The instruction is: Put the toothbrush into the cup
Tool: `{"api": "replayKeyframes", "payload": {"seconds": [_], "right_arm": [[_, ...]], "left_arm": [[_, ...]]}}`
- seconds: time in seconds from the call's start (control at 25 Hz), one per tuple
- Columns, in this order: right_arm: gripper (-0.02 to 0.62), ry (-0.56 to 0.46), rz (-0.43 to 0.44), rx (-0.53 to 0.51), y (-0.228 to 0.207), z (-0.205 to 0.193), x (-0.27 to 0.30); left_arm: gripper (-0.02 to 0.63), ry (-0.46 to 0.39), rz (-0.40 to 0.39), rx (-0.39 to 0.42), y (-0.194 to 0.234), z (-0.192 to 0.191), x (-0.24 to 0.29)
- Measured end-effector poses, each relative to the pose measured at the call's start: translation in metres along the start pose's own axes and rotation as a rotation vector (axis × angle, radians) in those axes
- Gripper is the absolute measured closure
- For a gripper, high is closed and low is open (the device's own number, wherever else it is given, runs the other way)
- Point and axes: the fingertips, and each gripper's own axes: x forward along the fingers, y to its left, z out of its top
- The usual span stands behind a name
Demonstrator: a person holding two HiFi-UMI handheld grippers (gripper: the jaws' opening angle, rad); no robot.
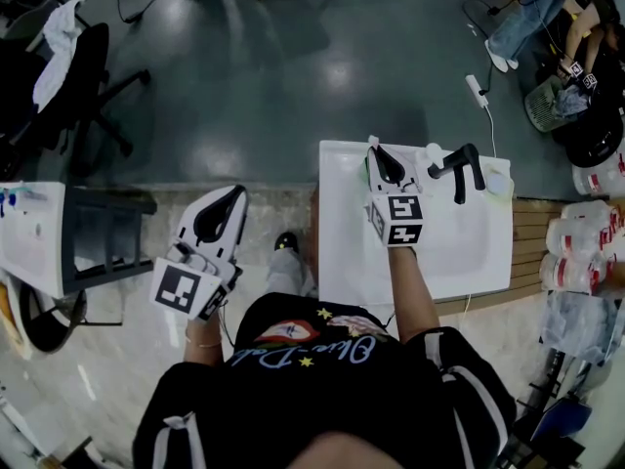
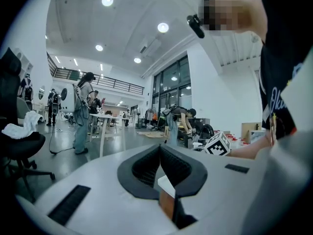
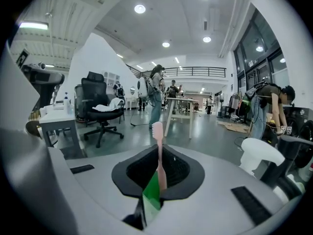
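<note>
Swinging the toothbrush point(image 3: 159, 153) across to the cup is the step in hand, by my reading, and nothing is in the cup yet. The right gripper point(image 1: 381, 159) is clenched on the brush. The pink neck and bristle head stand up past the jaw tips, and the green lower part sits deep between the pads.

What I take for the white cup point(image 3: 260, 154) stands to the right of the jaws, with the black faucet point(image 1: 459, 172) just beyond it. The right gripper view does not show the cup's mouth.

To do it well, I would bring the jaws over the cup first and then tip them so that one end of the brush points down into the opening. I would let go only when that end is inside the rim. Releasing early could send the brush into the basin.

The tight side is to the right, where the faucet spout crowds the cup, so an approach from the left or from above looks safest. The sink point(image 1: 459, 252) offers bare white surface below and nearer than the jaws. Ahead of the jaw tips its far rim gives way to open floor.

The left gripper point(image 2: 160, 151) hangs off to the left of the sink, well apart from it. Its jaws are closed on nothing and it is clear of the work.
</note>
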Motion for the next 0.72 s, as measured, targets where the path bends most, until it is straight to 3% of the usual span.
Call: {"api": "replayKeyframes", "payload": {"seconds": [0.32, 0.72], "right_arm": [[0.576, 0.019, 0.014, 0.022, 0.003, -0.003, -0.001], [0.54, 0.009, 0.05, 0.041, 0.009, 0.004, -0.014]], "left_arm": [[0.604, -0.007, -0.004, 0.034, 0.0, 0.005, -0.002], [0.604, -0.011, 0.014, 0.004, -0.007, 0.003, -0.012]]}}
